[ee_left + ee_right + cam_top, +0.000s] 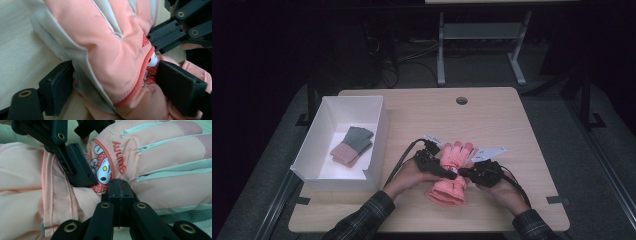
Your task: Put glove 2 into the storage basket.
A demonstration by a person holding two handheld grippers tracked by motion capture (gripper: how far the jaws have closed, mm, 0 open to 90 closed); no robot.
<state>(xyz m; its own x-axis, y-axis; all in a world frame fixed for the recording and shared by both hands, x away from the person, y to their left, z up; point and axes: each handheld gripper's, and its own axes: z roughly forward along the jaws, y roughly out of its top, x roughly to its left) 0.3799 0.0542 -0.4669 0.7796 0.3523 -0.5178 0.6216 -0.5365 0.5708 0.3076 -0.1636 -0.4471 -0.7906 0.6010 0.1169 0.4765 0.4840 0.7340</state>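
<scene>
- High view: a pink padded glove (451, 172) lies on the wooden table (512, 125), near the person's edge, with its fingers pointing away from the person. The left gripper (446, 172) comes to it from the left and the right gripper (464, 173) from the right; they meet over the middle of the glove. A white box (379, 135) stands to the left, well apart, with a folded grey and pink cloth (353, 145) inside. The glove looks light and soft, so I judge it will sag and fold when lifted at one end.
- Left gripper view: the two jaws stand on both sides of the glove (107, 55), around the back of the hand part near the cuff seam. The pads (57, 87) seem to touch the fabric, but I cannot tell if they really press it. The shell looks smooth and a little slippery, and the padding is thick, so a grip must squeeze deep before it holds.
- Right gripper view: the jaws of the right gripper (119, 192) are closed together with their tip at the glove (160, 170), just under the cartoon patch (102, 173); whether they pinch any fabric I cannot tell. The left gripper's jaw (77, 165) lies just beside the patch. A good place to hold is the cuff seam or strap, where the fabric is double and bunches less.
</scene>
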